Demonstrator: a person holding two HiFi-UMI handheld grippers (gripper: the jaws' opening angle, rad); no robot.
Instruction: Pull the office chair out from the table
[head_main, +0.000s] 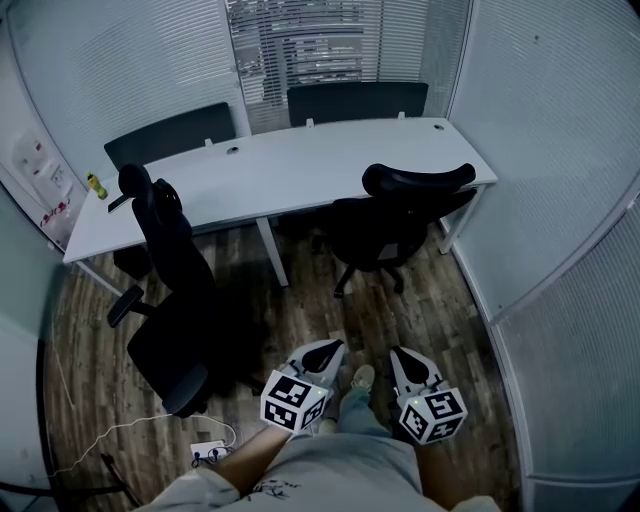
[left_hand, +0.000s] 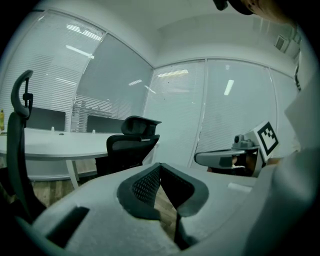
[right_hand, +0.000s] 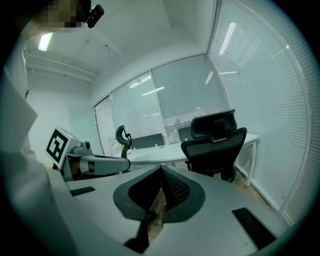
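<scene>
Ahead of my two grippers, blind-covered glass walls (head_main: 560, 180) close round a small meeting room, the right-hand one running close past my right gripper's (head_main: 402, 353) outer side and leaving only a narrow lane of wood floor (head_main: 440, 300). A white table (head_main: 300, 165) spans the room well beyond my fingertips. The office chair (head_main: 400, 215) I judge to be the one to pull stands tucked at the table's right end, ahead of my right gripper, its back toward me. A second black chair (head_main: 165, 290) stands clear of the table, ahead and left of my left gripper (head_main: 328, 348). Both grippers are closed tight and hold nothing, well short of either chair, so they must open before any grip on the backrest. Open room lies straight back toward me, between the second chair and the right wall. Pulled askew, I reckon, the chair could swing its back into that glass or clip the table leg (head_main: 272, 250), and rolled too far it would meet my own shoe (head_main: 362, 378). Behind and left of my left gripper, a power strip (head_main: 208, 452) and its white cable (head_main: 130, 430) could snag a caster. A yellow bottle (head_main: 96, 185) stands far off to the left, on the table's corner.
</scene>
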